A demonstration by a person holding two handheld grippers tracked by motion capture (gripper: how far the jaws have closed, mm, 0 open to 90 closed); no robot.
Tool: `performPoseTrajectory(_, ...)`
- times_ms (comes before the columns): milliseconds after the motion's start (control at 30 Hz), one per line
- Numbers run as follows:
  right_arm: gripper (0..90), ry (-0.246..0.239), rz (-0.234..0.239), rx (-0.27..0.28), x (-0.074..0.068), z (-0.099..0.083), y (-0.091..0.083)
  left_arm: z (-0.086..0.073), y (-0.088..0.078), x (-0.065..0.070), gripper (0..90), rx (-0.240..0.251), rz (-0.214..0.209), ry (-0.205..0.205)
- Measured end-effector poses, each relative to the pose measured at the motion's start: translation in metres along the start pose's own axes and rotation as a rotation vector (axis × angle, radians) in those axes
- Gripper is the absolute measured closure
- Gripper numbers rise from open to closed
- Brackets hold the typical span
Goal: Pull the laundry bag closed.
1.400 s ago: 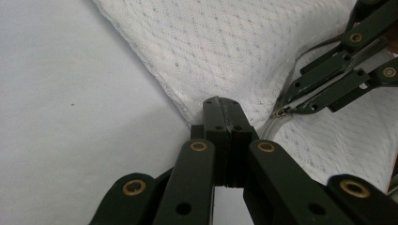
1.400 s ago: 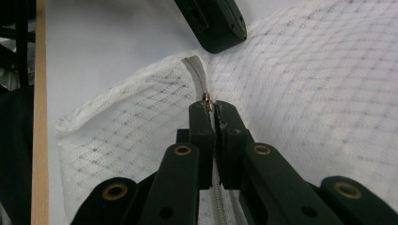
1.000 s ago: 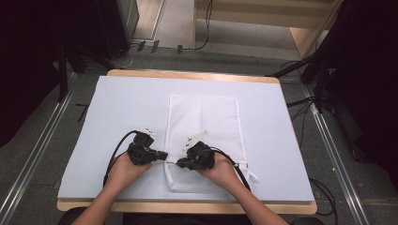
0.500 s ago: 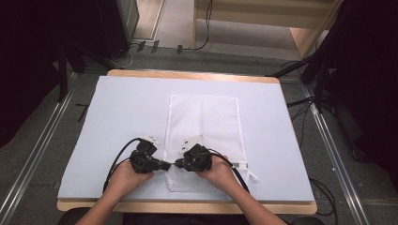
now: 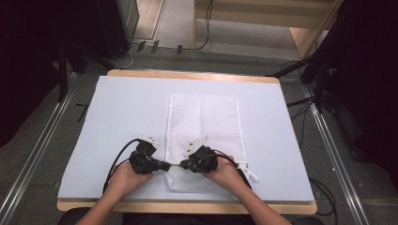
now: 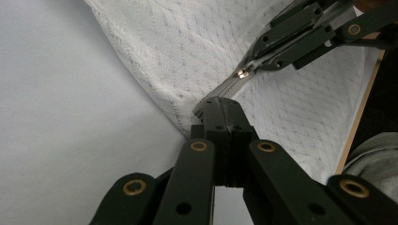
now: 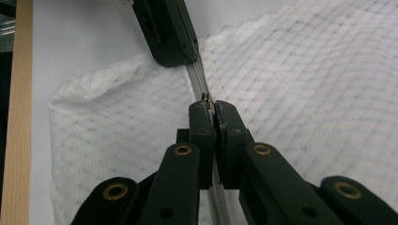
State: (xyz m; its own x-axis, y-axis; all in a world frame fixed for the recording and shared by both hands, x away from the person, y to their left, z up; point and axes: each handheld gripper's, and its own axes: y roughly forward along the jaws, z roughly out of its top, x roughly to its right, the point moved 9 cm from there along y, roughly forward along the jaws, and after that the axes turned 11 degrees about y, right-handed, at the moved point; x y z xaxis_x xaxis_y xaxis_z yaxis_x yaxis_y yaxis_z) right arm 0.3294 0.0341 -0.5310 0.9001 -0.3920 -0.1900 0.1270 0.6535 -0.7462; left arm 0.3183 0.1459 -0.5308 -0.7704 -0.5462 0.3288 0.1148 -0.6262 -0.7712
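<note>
Both claws pinched on the mesh bag's zipper, near edge of the surface.

My left claw (image 6: 220, 110) is pressed together on the zipper tape's end at the white mesh laundry bag (image 5: 202, 126) edge. Just ahead of it, my right claw (image 7: 212, 110) pinches the metal zipper pull (image 6: 242, 73). The bag lies flat on the pale blue surface (image 5: 117, 112), stretching away beyond both claws.

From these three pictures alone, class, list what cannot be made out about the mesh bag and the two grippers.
- Zip pull: tiny, wedged between the right gripper jaws, right gripper view.
- Mesh bag contents: high view, fabric hides them.
- What the left gripper pinches at the bag's edge: its own closed jaws cover it, left gripper view.
- Bag's near edge: high view, right hand covers part.
</note>
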Motion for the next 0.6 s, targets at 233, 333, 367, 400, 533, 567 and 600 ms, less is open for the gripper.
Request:
performPoseTrajectory(233, 89.0, 0.01, -0.001, 0.001, 0.006, -0.007, -0.008, 0.0, 0.0, 0.0, 90.0, 0.004, -0.001, -0.003)
performPoseTrajectory(333, 89.0, 0.024, 0.01, 0.005, 0.009, -0.009, -0.012, 0.0, 0.0, 0.0, 90.0, 0.011, -0.004, -0.011)
performPoseTrajectory(367, 89.0, 0.026, 0.015, 0.008, 0.01, -0.009, -0.013, 0.0, 0.0, 0.0, 90.0, 0.009, -0.001, -0.007)
performPoseTrajectory(400, 89.0, 0.036, 0.02, 0.009, 0.009, -0.009, -0.013, 0.0, 0.0, 0.0, 90.0, 0.007, 0.001, -0.002)
performPoseTrajectory(533, 89.0, 0.037, 0.034, 0.006, 0.009, -0.01, -0.014, 0.0, 0.0, 0.0, 90.0, 0.01, -0.002, -0.009)
performPoseTrajectory(567, 89.1, 0.04, 0.033, 0.001, 0.01, -0.011, -0.015, 0.0, 0.0, 0.0, 90.0, 0.012, -0.002, -0.01)
performPoseTrajectory(600, 89.1, 0.036, 0.035, 0.001, 0.01, -0.012, -0.015, 0.0, 0.0, 0.0, 90.0, 0.009, -0.004, -0.007)
